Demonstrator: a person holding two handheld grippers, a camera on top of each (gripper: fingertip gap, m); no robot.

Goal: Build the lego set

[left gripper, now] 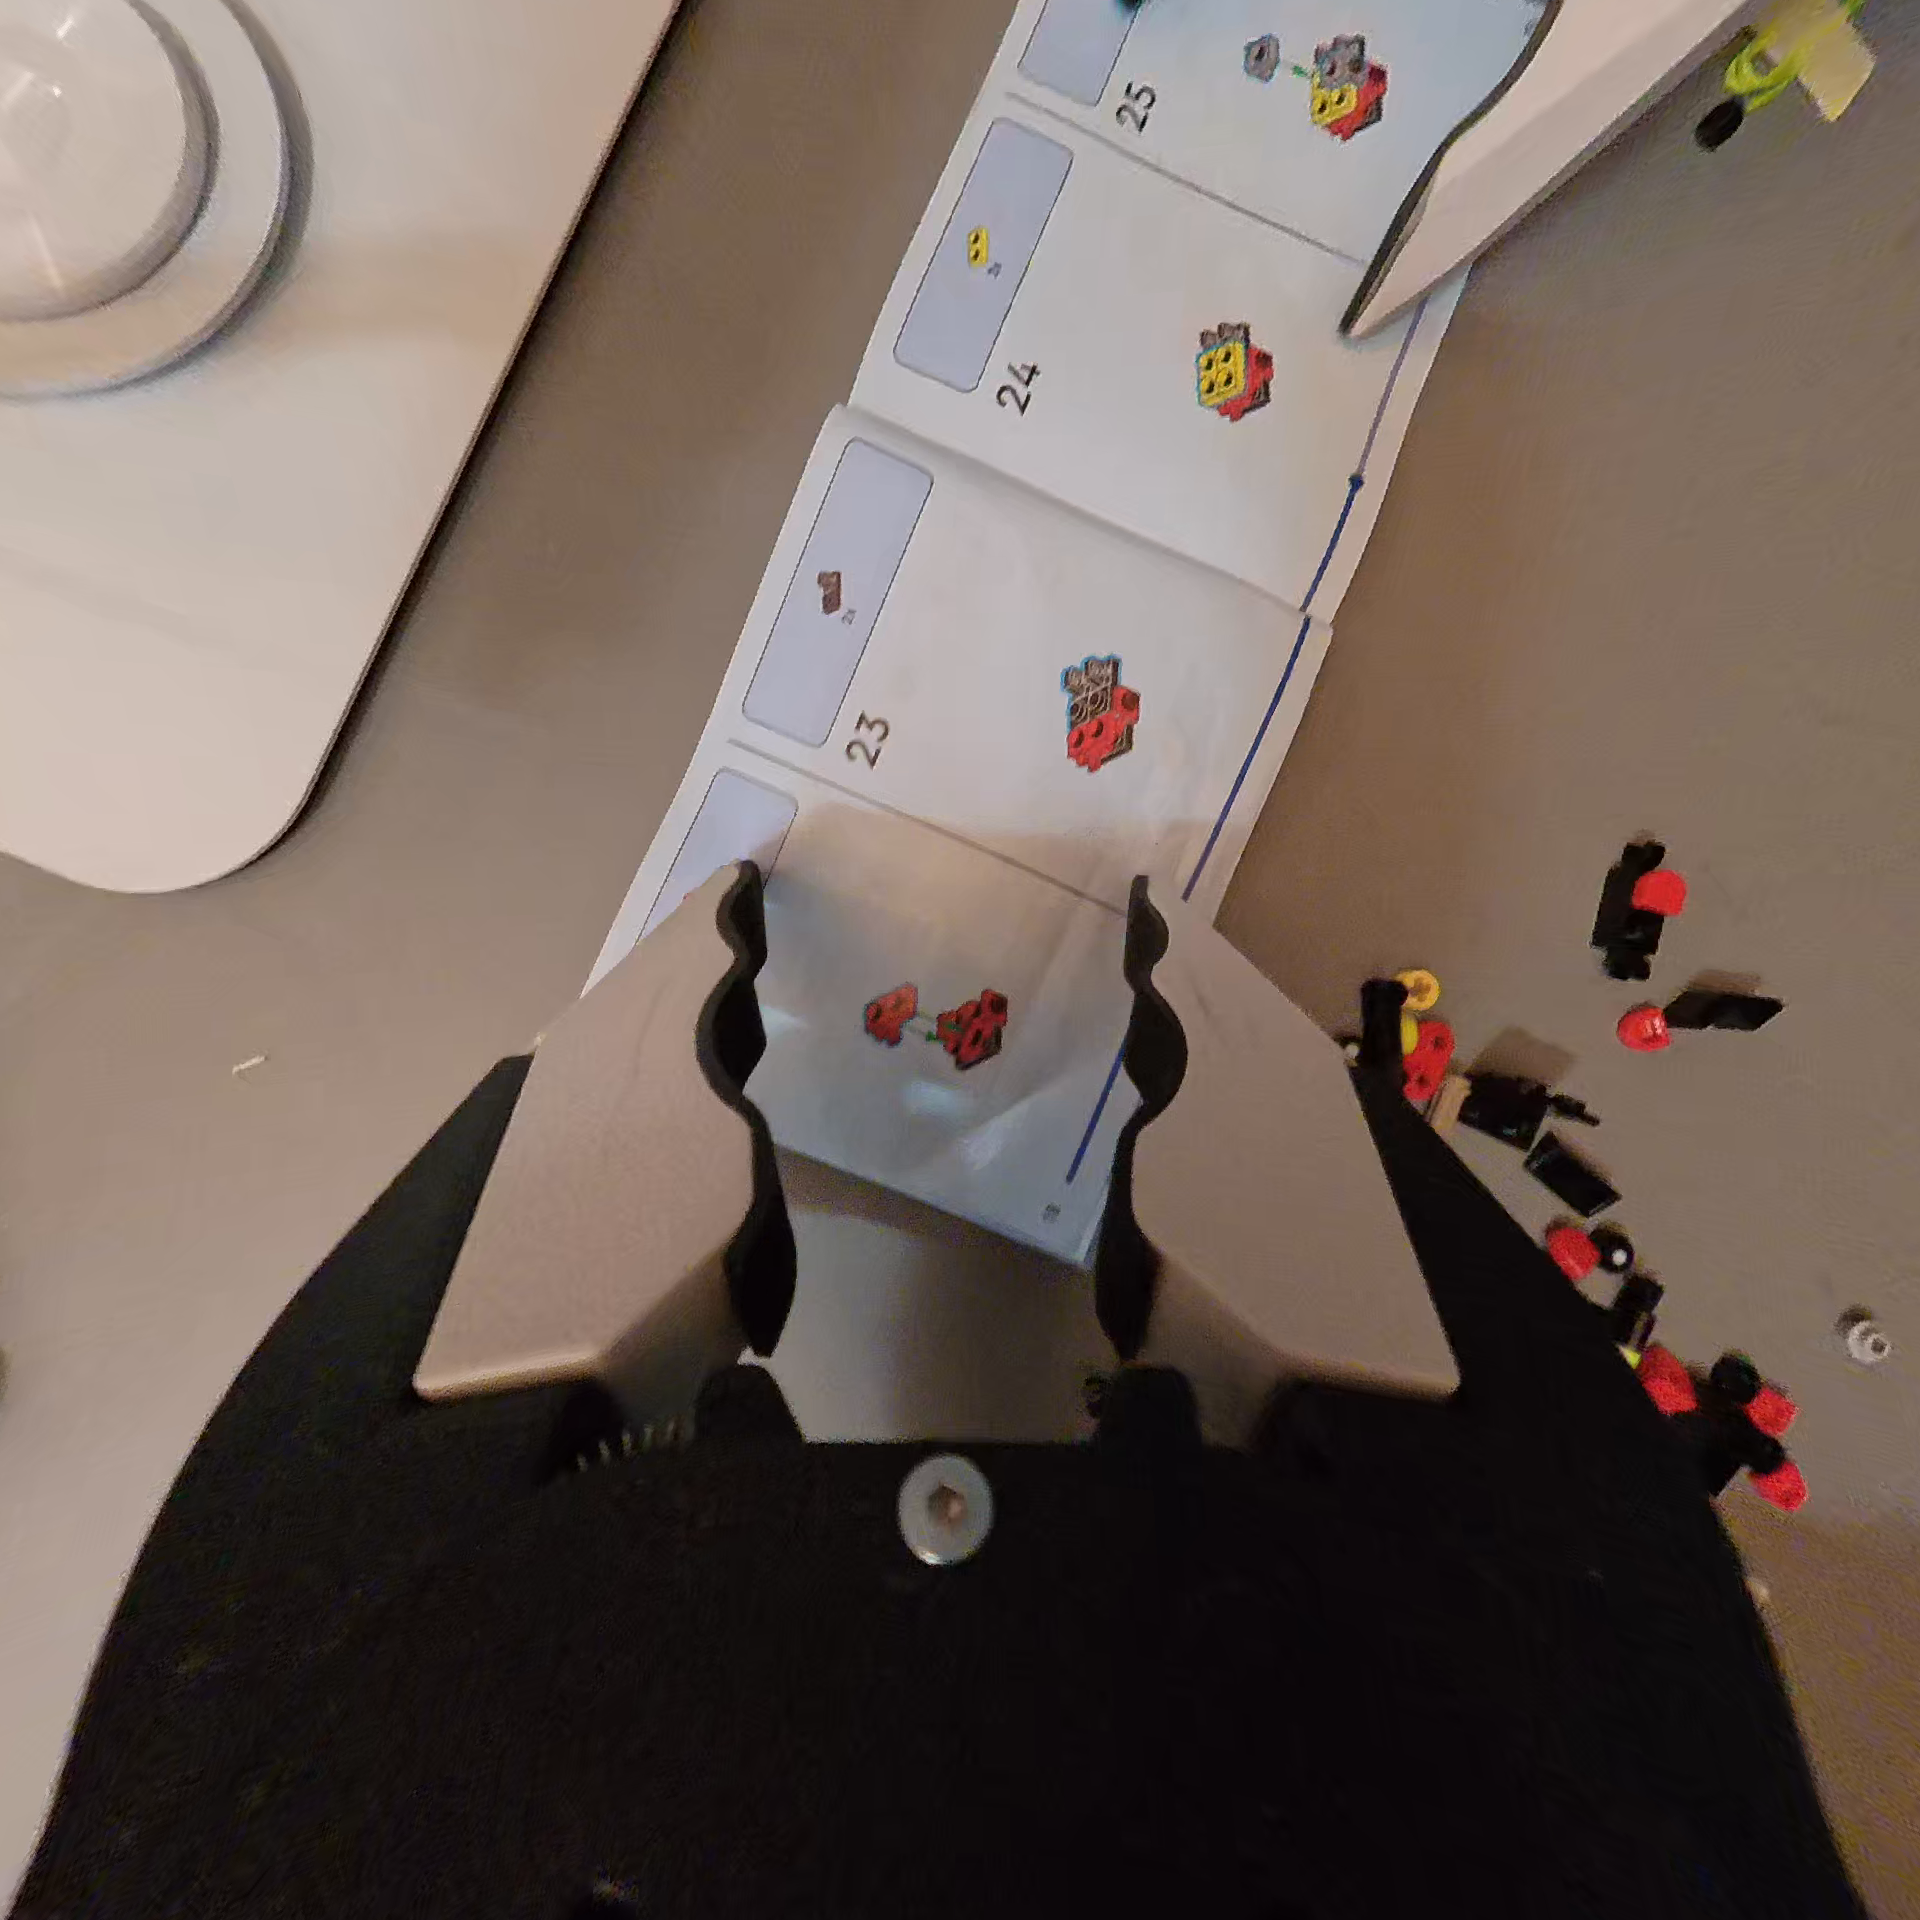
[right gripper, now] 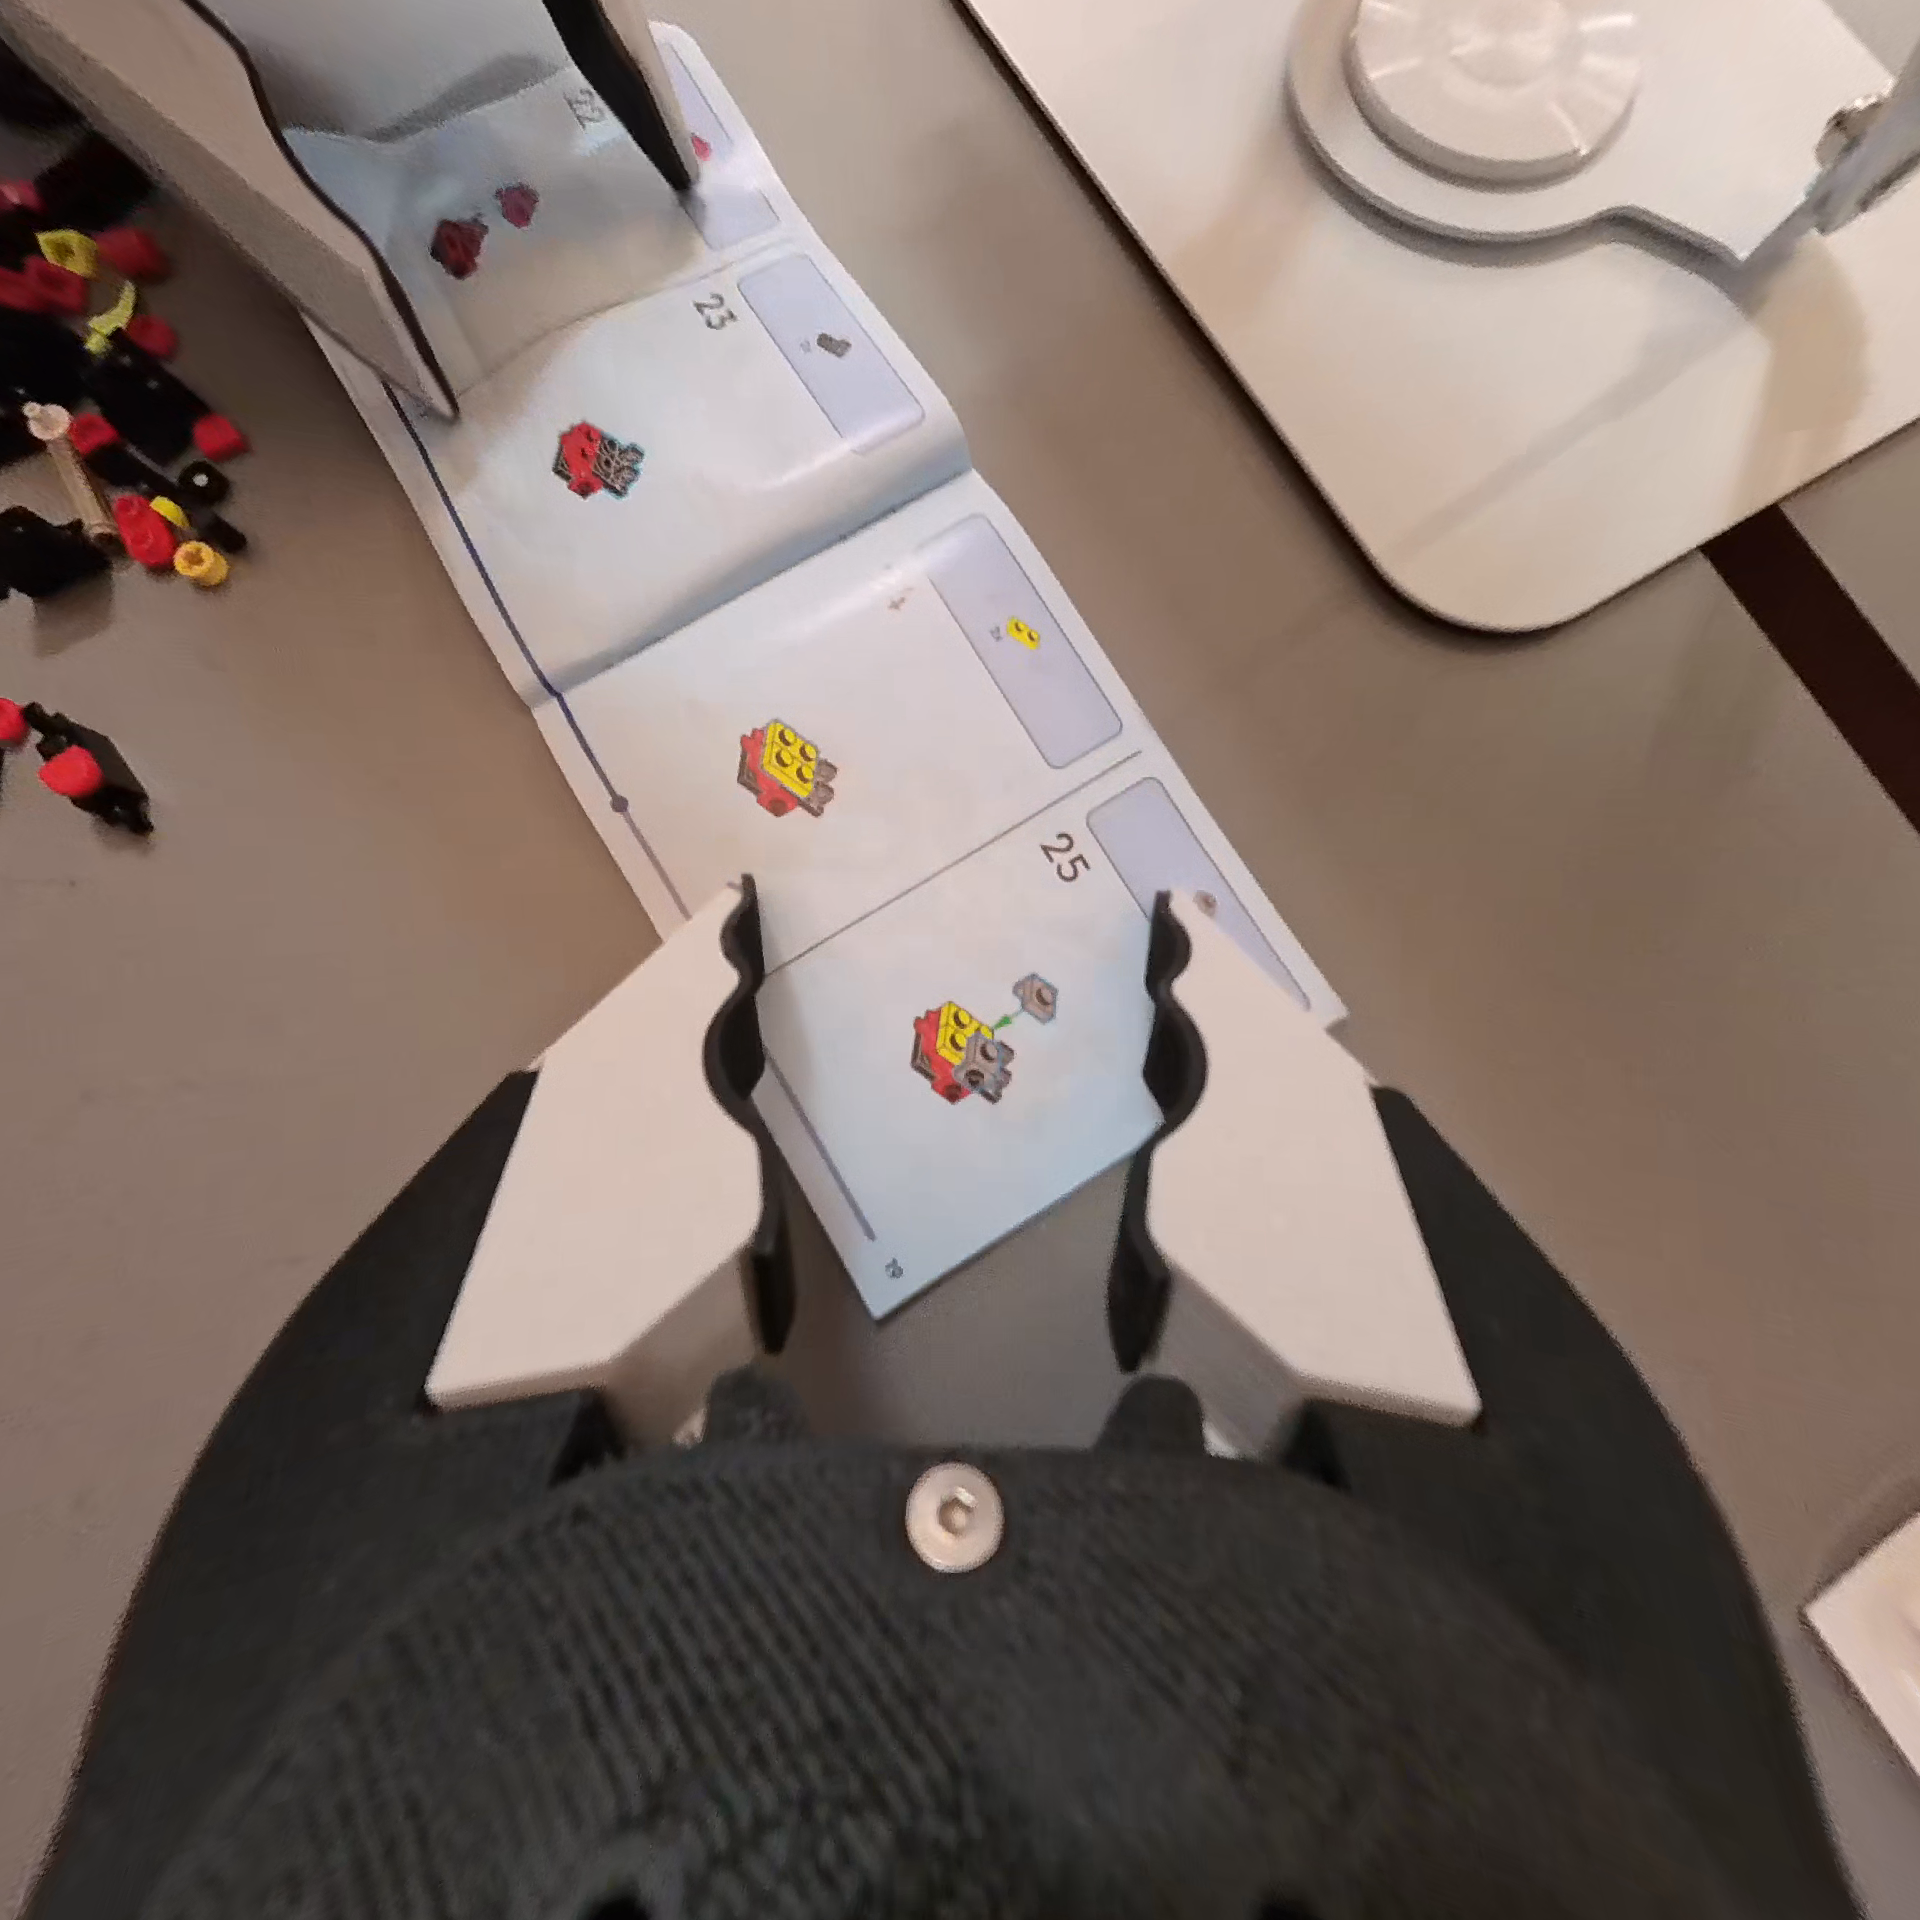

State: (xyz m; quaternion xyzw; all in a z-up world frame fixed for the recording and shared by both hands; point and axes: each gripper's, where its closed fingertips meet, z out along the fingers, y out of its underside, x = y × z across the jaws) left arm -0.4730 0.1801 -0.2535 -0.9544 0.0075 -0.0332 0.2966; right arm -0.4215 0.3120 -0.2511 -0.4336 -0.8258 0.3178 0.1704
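Note:
An open instruction booklet [left gripper: 1049, 582] lies on the grey table, its pages showing a small red, yellow and grey build. My left gripper [left gripper: 940, 894] is open and empty over the booklet's near end. My right gripper [right gripper: 951, 914] is open and empty over the booklet's other end [right gripper: 831, 675]. Each gripper shows in the other's view: the right at the top right [left gripper: 1475, 208], the left at the top left [right gripper: 436, 208]. Loose red, black and yellow lego pieces [left gripper: 1621, 1174] lie beside the booklet; they also show in the right wrist view [right gripper: 114, 436].
A white monitor-stand base [left gripper: 166, 436] sits on the table beside the booklet; it also shows in the right wrist view [right gripper: 1507, 343]. A small screw [left gripper: 1865, 1342] lies by the pieces. The table edge [right gripper: 1818, 644] runs at the right. The left tips stand about 15 cm off the small screw [left gripper: 1865, 1342].

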